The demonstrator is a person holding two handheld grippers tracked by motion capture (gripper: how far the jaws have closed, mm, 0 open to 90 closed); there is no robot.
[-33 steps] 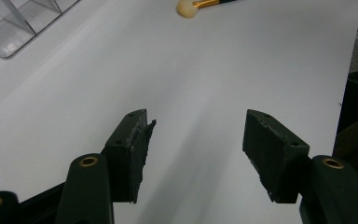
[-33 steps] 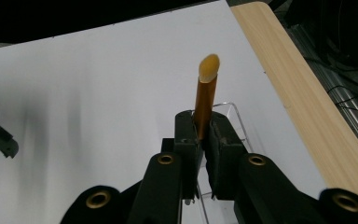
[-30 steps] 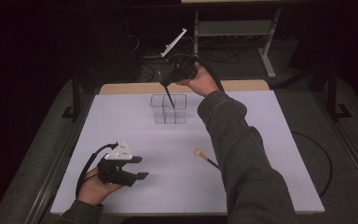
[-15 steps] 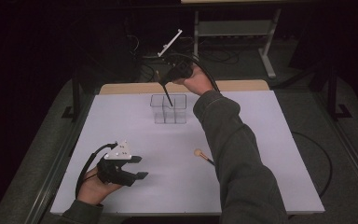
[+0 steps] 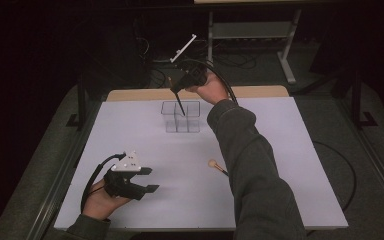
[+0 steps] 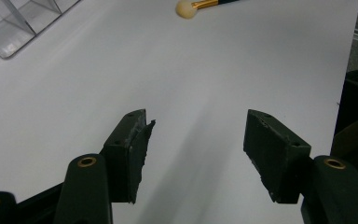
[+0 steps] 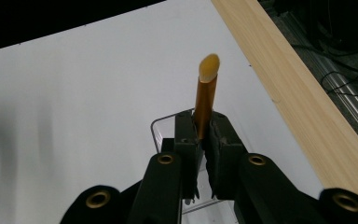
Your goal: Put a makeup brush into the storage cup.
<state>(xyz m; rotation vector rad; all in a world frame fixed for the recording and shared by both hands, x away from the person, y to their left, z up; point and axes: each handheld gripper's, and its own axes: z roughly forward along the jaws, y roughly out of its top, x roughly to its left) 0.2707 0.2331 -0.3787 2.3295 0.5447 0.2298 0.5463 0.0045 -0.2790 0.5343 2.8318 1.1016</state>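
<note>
Tools — right tool (image 7: 204, 140) clamped on gold-handled brush (image 7: 205, 95) over clear organizer (image 5: 181, 117), left tool (image 6: 196, 149) agape, empty.

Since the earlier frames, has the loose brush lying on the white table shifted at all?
No. The loose brush lies at the same spot on the white table, same distance from the clear organizer.

We see a rectangular table topped with a white sheet (image 5: 130, 130), a strip of pale wood (image 5: 130, 94) showing along its far edge. On the white surface stands a clear plastic organiser box with compartments (image 5: 194, 124), toward the far side. Nearer us lies a small makeup brush with a cream tip, gold ferrule and dark handle (image 5: 216, 166), well apart from the box.
</note>
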